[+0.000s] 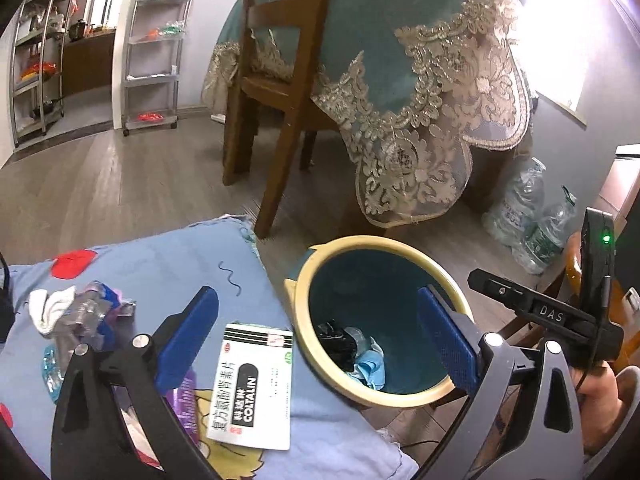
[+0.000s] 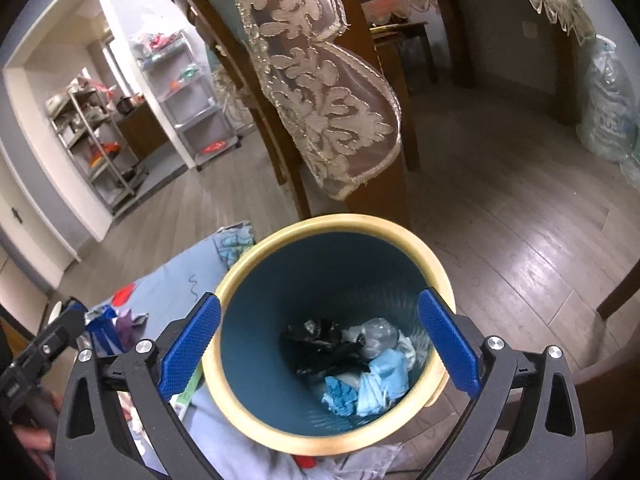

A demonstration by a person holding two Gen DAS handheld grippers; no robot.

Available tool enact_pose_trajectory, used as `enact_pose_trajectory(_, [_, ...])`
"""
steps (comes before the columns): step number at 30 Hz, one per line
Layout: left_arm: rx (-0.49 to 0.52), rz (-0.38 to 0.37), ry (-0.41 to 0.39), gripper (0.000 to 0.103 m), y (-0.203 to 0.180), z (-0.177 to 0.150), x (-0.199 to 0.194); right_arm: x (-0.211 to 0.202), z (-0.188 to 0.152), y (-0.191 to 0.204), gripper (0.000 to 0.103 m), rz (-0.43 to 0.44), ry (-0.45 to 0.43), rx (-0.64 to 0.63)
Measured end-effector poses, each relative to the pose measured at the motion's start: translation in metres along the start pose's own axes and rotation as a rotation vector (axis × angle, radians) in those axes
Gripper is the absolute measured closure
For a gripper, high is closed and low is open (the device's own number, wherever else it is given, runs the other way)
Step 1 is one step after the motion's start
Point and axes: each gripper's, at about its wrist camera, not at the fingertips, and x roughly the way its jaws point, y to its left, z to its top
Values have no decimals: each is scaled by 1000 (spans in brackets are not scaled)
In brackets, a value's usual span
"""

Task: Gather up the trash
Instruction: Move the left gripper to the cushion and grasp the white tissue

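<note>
Floor: wood, bin [image 2: 328, 332] beside cloth [image 1: 160, 264].
Left view only: box [image 1: 252, 384], wrappers [image 1: 80, 312].
Left tongs [image 1: 316, 340]: released, over box.
Right tongs [image 2: 320, 344]: released, above bin.

A pale blue cartoon-print cushion [image 1: 168, 256] carries a white Cotalin medicine box [image 1: 252, 384] near its right edge and a heap of crumpled wrappers [image 1: 76, 312] toward its left edge.

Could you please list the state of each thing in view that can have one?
Left gripper: open, empty.
Right gripper: open, empty, over the bin.
Trash bin: upright, partly filled.
Medicine box: closed, lying flat on the cushion.
Crumpled wrapper pile: on the cushion, uncollected.
</note>
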Motion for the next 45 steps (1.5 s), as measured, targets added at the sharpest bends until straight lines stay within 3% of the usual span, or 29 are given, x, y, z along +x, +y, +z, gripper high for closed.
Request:
enact_pose_trajectory(11, [-56,72,-41,6,61,5,-52,0,-1,0,5,43,14,22])
enact_pose_trajectory(18, [-155,155,-26,6,118,5,-82,-1,-2,8,5,66,19,2])
enact_pose_trajectory(26, [-181,289,19,6,180,-3,-100,-8,-3,16,5,76,7,-20])
enact_pose_trajectory(34, [-303,325,104,8,237,-33,-88,-7,-11,43,5,97,34,-96])
enact_pose_trajectory(39, [-342,325,158,8,253,-43,-65,-3,-21,63,5,121,69,-143])
enact_pose_trajectory(45, [-419,341,147,8,274,-36,-40,0,-34,88,5,149,112,-184])
